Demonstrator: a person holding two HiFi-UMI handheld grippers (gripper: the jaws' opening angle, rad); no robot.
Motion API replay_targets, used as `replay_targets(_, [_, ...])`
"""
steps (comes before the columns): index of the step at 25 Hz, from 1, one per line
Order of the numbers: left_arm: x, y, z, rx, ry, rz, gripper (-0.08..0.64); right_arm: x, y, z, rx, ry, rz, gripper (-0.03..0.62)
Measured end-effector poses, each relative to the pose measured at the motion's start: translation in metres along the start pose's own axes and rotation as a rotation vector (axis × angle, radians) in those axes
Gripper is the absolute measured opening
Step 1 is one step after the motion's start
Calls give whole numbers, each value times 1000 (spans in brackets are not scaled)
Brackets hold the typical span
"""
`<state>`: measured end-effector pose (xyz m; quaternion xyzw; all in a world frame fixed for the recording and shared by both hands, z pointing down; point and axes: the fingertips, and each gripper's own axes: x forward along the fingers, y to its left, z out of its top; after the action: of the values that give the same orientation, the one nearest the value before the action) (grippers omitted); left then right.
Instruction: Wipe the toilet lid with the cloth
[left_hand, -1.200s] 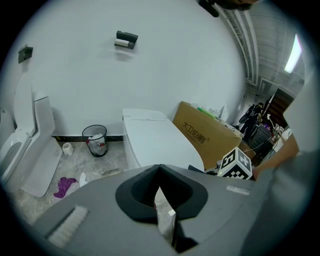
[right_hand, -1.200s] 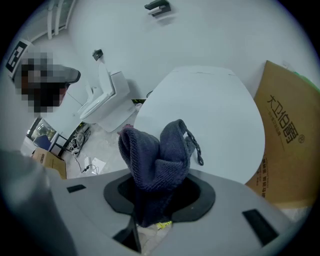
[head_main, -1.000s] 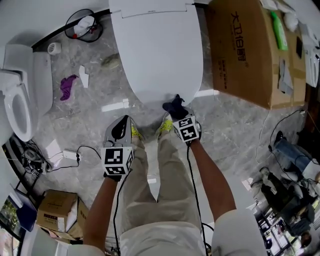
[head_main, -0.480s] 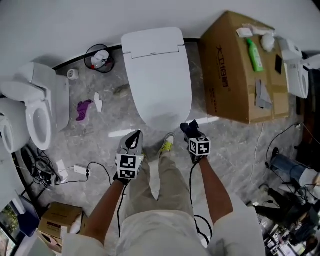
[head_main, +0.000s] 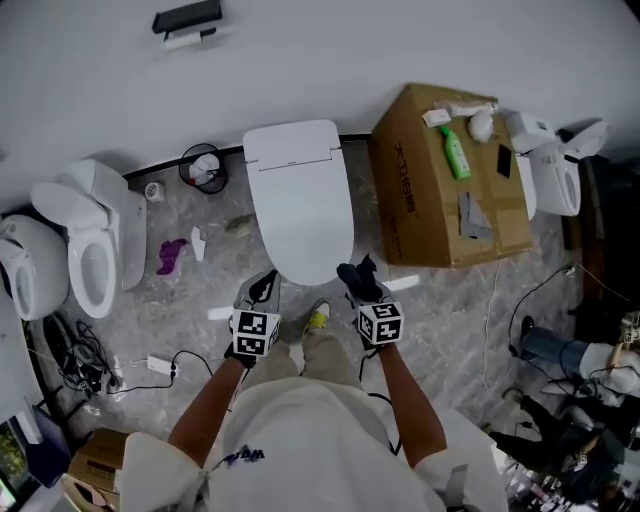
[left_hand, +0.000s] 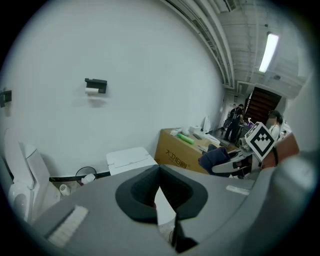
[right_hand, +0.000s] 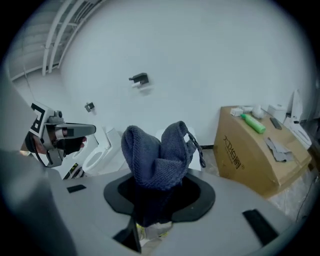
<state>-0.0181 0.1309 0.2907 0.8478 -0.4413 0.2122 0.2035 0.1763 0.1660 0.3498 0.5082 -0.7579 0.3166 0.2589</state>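
Since a second ago the right gripper has drawn back from the front edge of the toilet lid, where its cloth was then resting, and the view has pulled up and away so that far more of the room shows. The right fingers pinch the dark blue knitted cloth, which bunches upward out of them in two lobes. It now sits just off the lid's lower right rim, and I cannot tell if it touches. The left gripper has its fingers pressed together on nothing and waits at the lid's lower left. With the cloth lifted off, I judge this a pause or the end of a pass. No streak or damp patch shows how much has been wiped.

The lid is closed, white and glossy, at the centre of the frame. Around it lies a grey marbled floor under a plain white wall. At centre right stands a cardboard box with a green bottle on top. A wire wastebasket sits left of the cistern, a purple rag lies on the tiles, and an open second toilet is at far left.
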Motion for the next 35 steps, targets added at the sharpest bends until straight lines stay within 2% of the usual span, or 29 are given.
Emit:
replay_targets(7, [-25, -12, 62, 63, -115, -24, 2, -67, 24, 71, -72, -175, -59, 138])
replay_targets(15, [-69, 10, 152, 98, -277, 26, 2, -125, 20, 161, -98, -389, -147, 138])
replay_targets(20, [-86, 19, 193, 134, -333, 63, 2, -153, 31, 209, -139, -505, -153, 138])
replay_targets(25, [-93, 19, 223, 180, -407, 106, 2, -168, 31, 227, -219, -534, -194, 138])
replay_targets(30, [-100, 23, 231, 201, -433, 141, 2, -169, 30, 229, -188, -564, -175, 138])
replay_targets(35, [-93, 18, 238, 220, -432, 140, 2, -173, 26, 237, -198, -575, -176, 138])
